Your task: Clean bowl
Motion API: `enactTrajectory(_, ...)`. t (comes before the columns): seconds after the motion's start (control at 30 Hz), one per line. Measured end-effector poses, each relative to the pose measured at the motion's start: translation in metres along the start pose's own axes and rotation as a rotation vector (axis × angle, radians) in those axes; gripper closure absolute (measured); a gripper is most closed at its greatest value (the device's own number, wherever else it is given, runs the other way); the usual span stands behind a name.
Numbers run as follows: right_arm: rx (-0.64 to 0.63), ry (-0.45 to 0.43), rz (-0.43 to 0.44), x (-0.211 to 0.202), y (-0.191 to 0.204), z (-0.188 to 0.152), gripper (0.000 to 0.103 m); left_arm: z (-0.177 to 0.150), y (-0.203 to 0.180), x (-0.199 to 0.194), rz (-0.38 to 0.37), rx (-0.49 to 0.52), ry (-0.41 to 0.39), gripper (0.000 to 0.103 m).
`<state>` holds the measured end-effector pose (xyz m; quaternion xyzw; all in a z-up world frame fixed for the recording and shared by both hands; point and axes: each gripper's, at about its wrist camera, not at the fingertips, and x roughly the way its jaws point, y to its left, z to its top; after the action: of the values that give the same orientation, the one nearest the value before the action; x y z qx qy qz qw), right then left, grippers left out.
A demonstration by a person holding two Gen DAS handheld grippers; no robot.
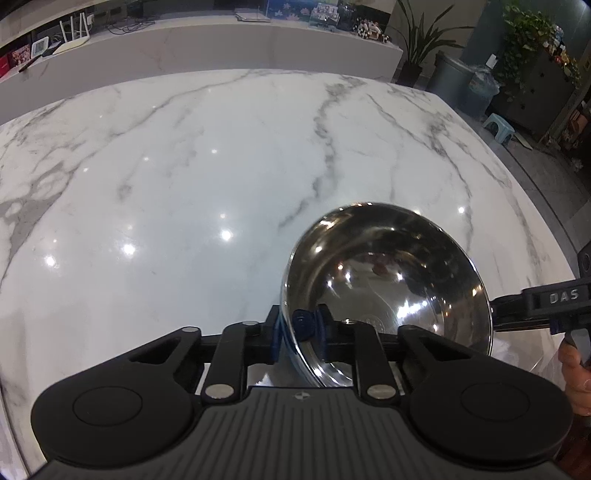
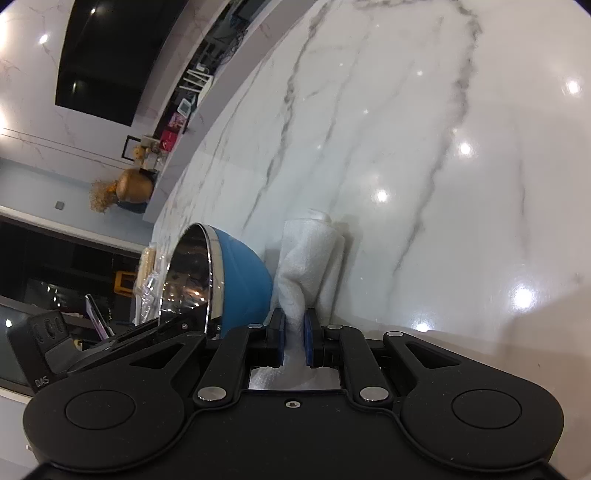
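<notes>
Two grippers engaged: left gripper [image 1: 297, 325] clenched on bowl [image 1: 388, 291] rim, tilting it above the marble table [image 1: 184, 166] to expose the interior, while right gripper [image 2: 294, 334] pinches white cloth [image 2: 308, 266] beside it, prob. for wiping.

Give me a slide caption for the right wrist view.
Right gripper shut on a white cloth beside the tilted blue steel bowl over marble table.

We're in a home living space: a glossy white grey-veined marble table [image 1: 221, 155], a long marble ledge [image 1: 207, 40] with a white router [image 1: 75, 31]. Leafy green potted plants [image 1: 524, 48] and a small blue plastic stool [image 1: 498, 127] stand beyond.
</notes>
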<state>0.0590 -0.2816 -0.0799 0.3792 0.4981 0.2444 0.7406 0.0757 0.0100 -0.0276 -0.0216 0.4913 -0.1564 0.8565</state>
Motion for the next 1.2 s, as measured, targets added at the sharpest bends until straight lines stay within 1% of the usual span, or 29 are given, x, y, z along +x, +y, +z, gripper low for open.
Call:
enactTrajectory(0.1, 0.038, -0.054, 0.049, -0.012, -0.003, 0.005, 0.093, 0.000, 0.000, 0.000, -0.003, 0.013, -0.008, 0.088)
enactTrajectory(0.13, 0.055, -0.070, 0.078, -0.015, -0.004, 0.006, 0.093, 0.000, 0.000, 0.000, -0.003, 0.014, -0.009, 0.088)
enactTrajectory(0.17, 0.065, -0.077, 0.106, -0.016, -0.004, 0.007, 0.093, 0.000, 0.000, 0.000, -0.004, 0.016, -0.009, 0.088)
enactTrajectory(0.27, 0.048, -0.068, 0.124, -0.013, -0.002, 0.005, 0.093, 0.001, 0.000, 0.001, -0.004, 0.019, -0.011, 0.088)
enactTrajectory(0.4, 0.045, -0.055, 0.091, -0.009, -0.002, 0.005, 0.093, 0.003, -0.001, 0.002, -0.013, 0.029, -0.014, 0.088)
enactTrajectory(0.57, 0.011, -0.024, 0.011, 0.004, 0.000, 0.002, 0.093, 0.005, -0.005, 0.004, -0.014, 0.046, -0.021, 0.087)
enactTrajectory(0.67, -0.019, 0.004, -0.039, 0.012, 0.003, 0.000, 0.093, 0.006, -0.006, 0.006, -0.022, 0.042, -0.025, 0.086)
enactTrajectory(0.73, -0.030, 0.013, -0.058, 0.016, 0.005, -0.003, 0.093, 0.005, -0.007, 0.006, -0.016, 0.034, -0.026, 0.086)
enactTrajectory(0.77, -0.034, 0.014, -0.063, 0.018, 0.005, -0.001, 0.093, 0.005, -0.008, 0.007, -0.013, 0.026, -0.022, 0.083)
enactTrajectory(0.8, -0.036, 0.015, -0.066, 0.018, 0.006, 0.001, 0.093, 0.003, -0.009, 0.008, -0.010, 0.003, -0.009, 0.078)
enactTrajectory(0.83, -0.043, 0.014, -0.070, 0.019, 0.007, 0.001, 0.093, 0.002, -0.009, 0.009, -0.008, -0.017, 0.004, 0.075)
enactTrajectory(0.9, -0.057, 0.014, -0.078, 0.021, 0.010, 0.001, 0.093, -0.002, -0.011, 0.010, -0.017, -0.029, 0.025, 0.066)
enactTrajectory(0.93, -0.064, 0.014, -0.081, 0.022, 0.012, 0.001, 0.093, -0.004, -0.014, 0.010, -0.016, -0.031, 0.033, 0.066)
enactTrajectory(1.03, -0.075, 0.016, -0.083, 0.021, 0.014, 0.001, 0.093, -0.006, -0.018, 0.007, 0.018, -0.014, 0.024, 0.068)
enactTrajectory(1.1, -0.081, 0.023, -0.081, 0.017, 0.013, -0.002, 0.093, -0.006, -0.017, 0.006, 0.031, -0.012, 0.015, 0.073)
enactTrajectory(1.2, -0.100, 0.051, -0.074, 0.017, 0.016, -0.004, 0.093, -0.003, -0.006, 0.005, 0.035, -0.045, 0.003, 0.076)
